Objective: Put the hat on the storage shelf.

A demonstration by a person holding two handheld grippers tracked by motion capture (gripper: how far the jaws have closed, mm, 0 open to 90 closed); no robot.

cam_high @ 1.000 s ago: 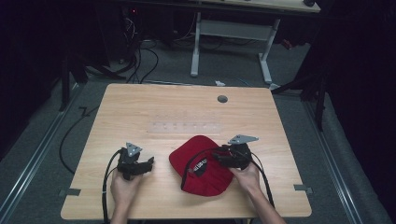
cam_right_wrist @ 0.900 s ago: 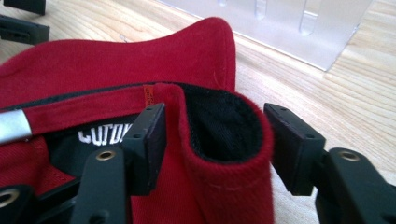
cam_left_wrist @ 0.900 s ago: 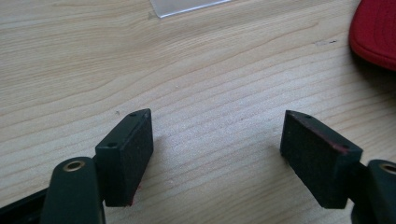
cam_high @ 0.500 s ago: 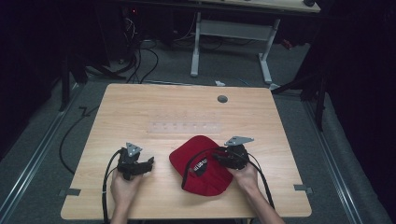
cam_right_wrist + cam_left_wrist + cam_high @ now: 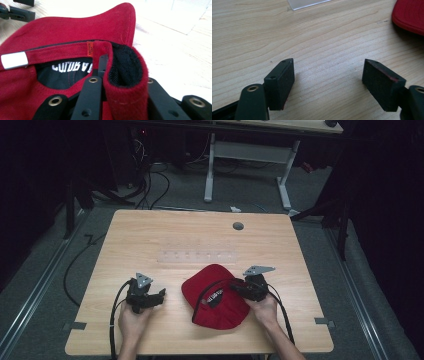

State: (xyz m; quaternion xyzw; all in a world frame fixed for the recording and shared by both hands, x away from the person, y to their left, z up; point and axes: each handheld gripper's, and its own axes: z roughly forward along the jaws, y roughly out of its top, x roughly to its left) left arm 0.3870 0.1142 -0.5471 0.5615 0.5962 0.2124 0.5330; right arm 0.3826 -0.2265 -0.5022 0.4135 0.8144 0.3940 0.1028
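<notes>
The right claw (image 5: 117,82) is shown clamped on a fold of the rear rim of the red cap (image 5: 217,295), its jaws having just been closing, with the doubled red fabric and its black lining pinched between them; the grip is taken just beside the cap's back opening, where the adjustment strap (image 5: 57,53) and its silver clasp (image 5: 13,60) are seen. The cap is laid on the near half of the table (image 5: 150,235), right of centre, with the right hand (image 5: 261,309) at its right edge. The left claw (image 5: 328,77) is held with its jaws spread wide over bare wood, nothing being between them; it is rested near the table's front edge, apart from the cap, whose red edge is seen at the upper right of the left gripper view. A clear strip (image 5: 197,256) is laid flat beyond the cap, toward the middle of the table. As to progress, it is judged that the first grasp on the cap has been secured, while any lifting, folding or repositioning is not yet begun, and the left claw is not yet engaged. Compared with the earlier frame, cap and hands are placed as before; the closing of the right jaws is the sole difference.
</notes>
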